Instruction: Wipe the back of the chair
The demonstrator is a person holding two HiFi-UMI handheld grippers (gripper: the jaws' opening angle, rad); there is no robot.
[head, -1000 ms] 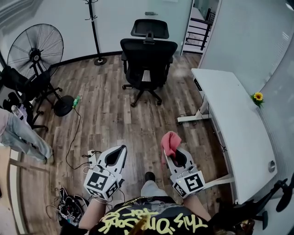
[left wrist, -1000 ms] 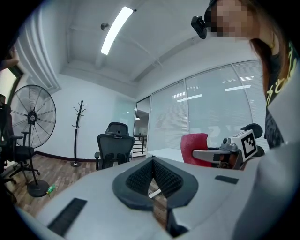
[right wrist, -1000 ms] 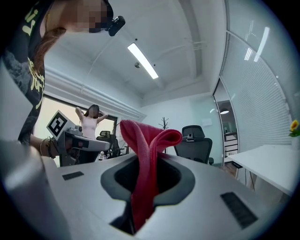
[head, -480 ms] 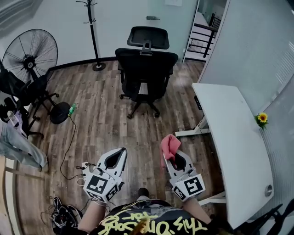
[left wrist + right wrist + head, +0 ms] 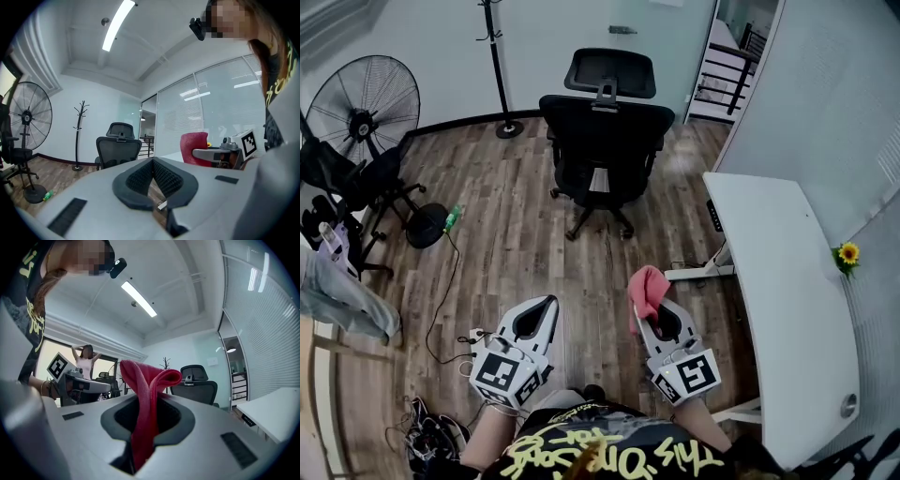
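My right claw point(image 5: 653, 313) grips a red cloth point(image 5: 646, 286). My left claw point(image 5: 546, 306) is closed on nothing. The black office chair point(image 5: 605, 131) stands far, well apart from both.

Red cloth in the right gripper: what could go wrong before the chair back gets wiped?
The red cloth sticks up loosely from the right gripper's shut jaws; rubbing might pull it free.
The chair stands on a wheeled base, so it may roll or swivel when pressed.
A cable lies on the floor to the left; a possible trip risk.
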